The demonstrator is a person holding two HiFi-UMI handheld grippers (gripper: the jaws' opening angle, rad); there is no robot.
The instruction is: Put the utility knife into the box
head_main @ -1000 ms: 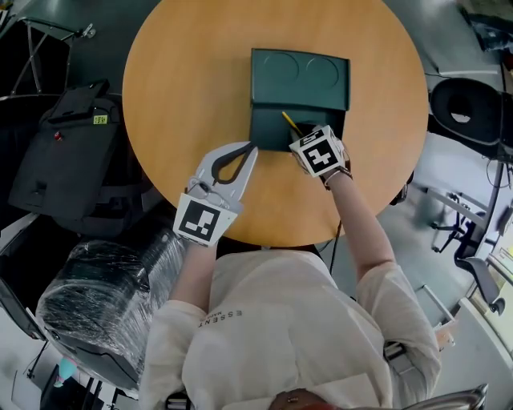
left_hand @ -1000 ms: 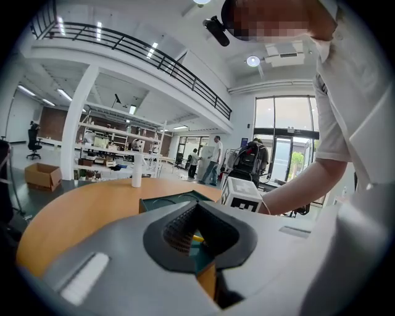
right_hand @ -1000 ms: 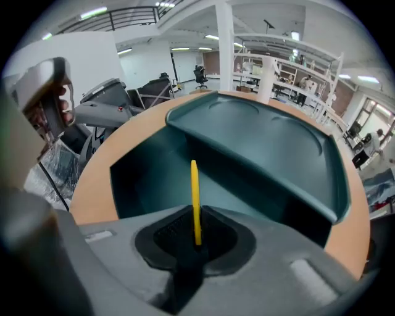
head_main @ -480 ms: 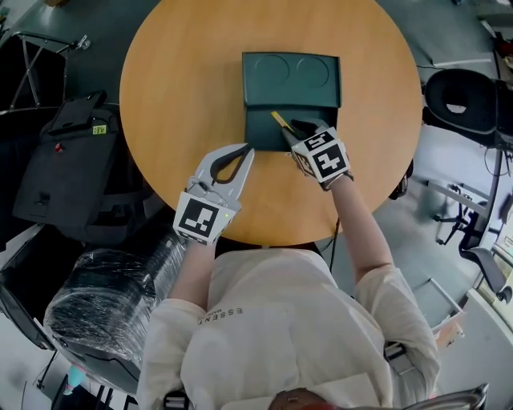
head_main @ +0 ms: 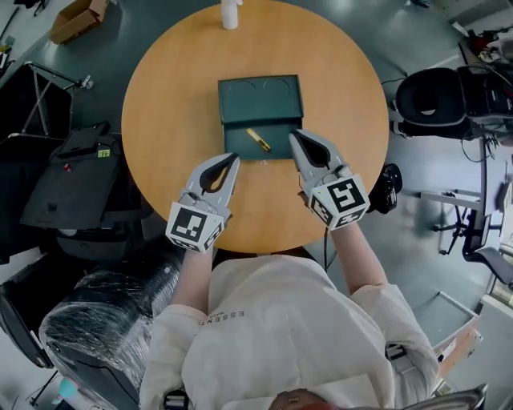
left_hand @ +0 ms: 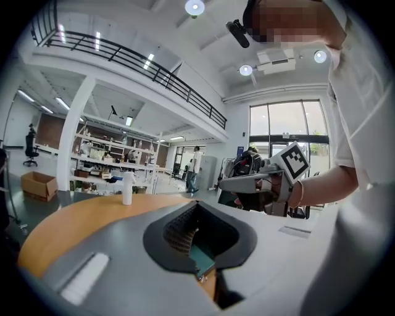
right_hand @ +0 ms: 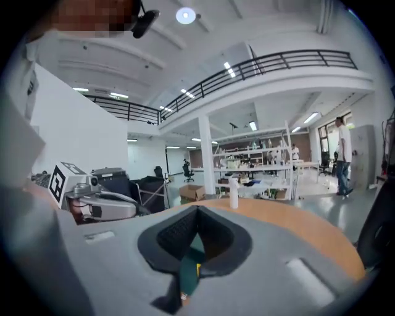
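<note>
Utility knife, slim and yellow with a dark end (head_main: 258, 139), lies inside the open tray of the dark green rectangular plastic box (head_main: 237, 142), which sits about the middle of the round wooden bench (head_main: 168, 104). The box's hinged lid (head_main: 261, 98) is folded flat toward the bench's far edge. The knife's long axis runs on a diagonal, from the tray's far-left side to its near-right side, so its nearer end points toward the right claw (head_main: 293, 134). That claw is the closer of the two. Its tips are pressed together and hold nothing, and they hang just beside the tray's right wall, with the knife a little to their left. The left claw (head_main: 234, 158) is likewise pressed together and empty, with its tips over the tray's near-left corner, somewhat farther from the knife. Each gripper view confirms this: both sets of tips meet ( (left_hand: 196, 203), (right_hand: 197, 210)), and only a sliver of green box shows past them. Judging by this, the placing looks done, and any further move would turn on the lid, which lies beyond the knife from both claws. By count: one knife, one box with one lid, two claws and one white bottle (head_main: 231, 12) at the bench's far edge.
</note>
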